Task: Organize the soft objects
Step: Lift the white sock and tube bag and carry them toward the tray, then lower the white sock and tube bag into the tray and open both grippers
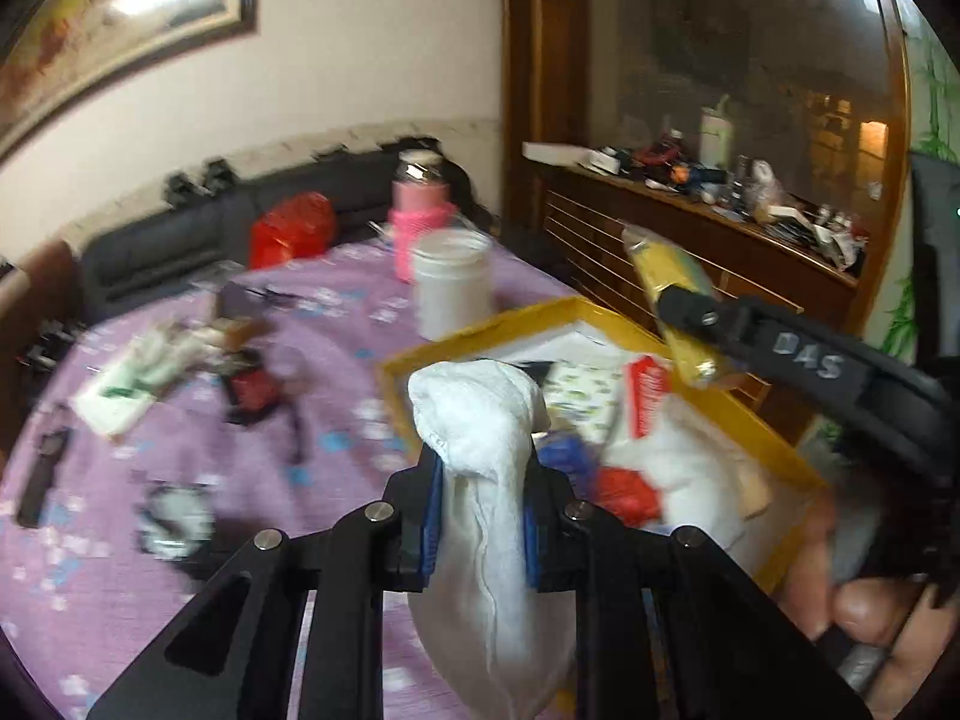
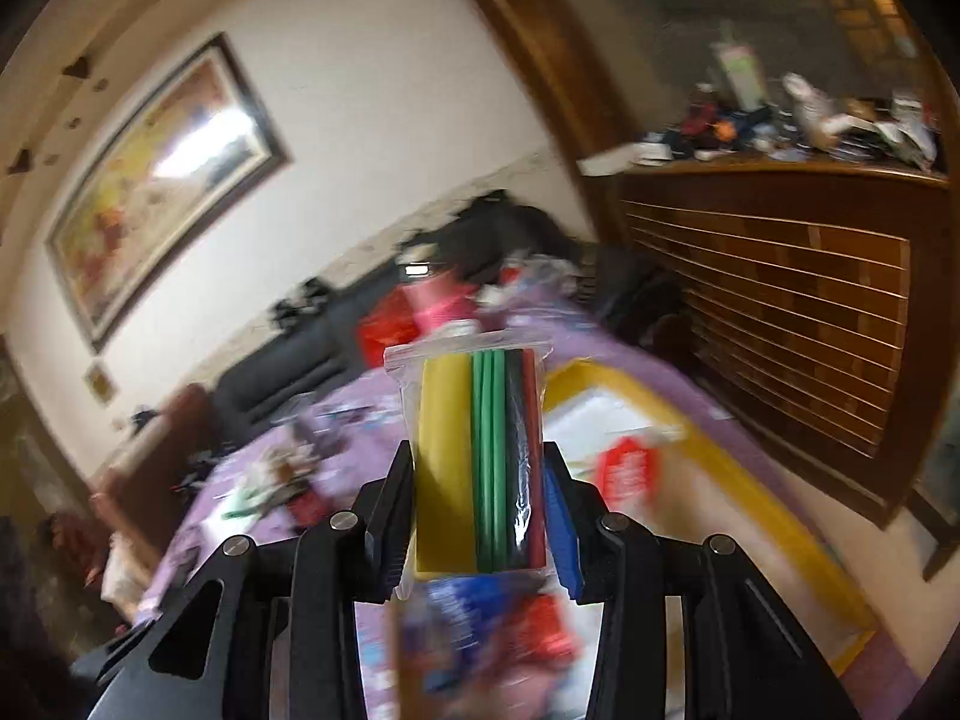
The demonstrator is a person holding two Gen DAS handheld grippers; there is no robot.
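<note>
While the left gripper (image 1: 483, 474) clamps an upright white sock (image 1: 480, 420), the yellow-rimmed tray (image 1: 750, 408) lies at two o'clock, nearer the right gripper (image 2: 480, 498) gripping a zip bag (image 2: 480, 450).

White cloth (image 1: 480, 450), soft and nubby like terry, bunches matt between the left gripper (image 1: 483, 516), whose arms are matt black plastic with shiny metal pins and blue ribbed pads. The right gripper (image 2: 480, 510) pinches a clear glossy plastic bag (image 2: 474, 456), light glinting off its film, with smooth yellow, green, black and red strips inside. The surface (image 1: 336, 324) wears a purple printed cloth, dull in finish. The tray rim (image 1: 480, 330) looks smooth yellow. The white tub (image 1: 453, 282) is matt plastic. The sideboard (image 2: 762, 276) is dark varnished wood with a sheen.
</note>
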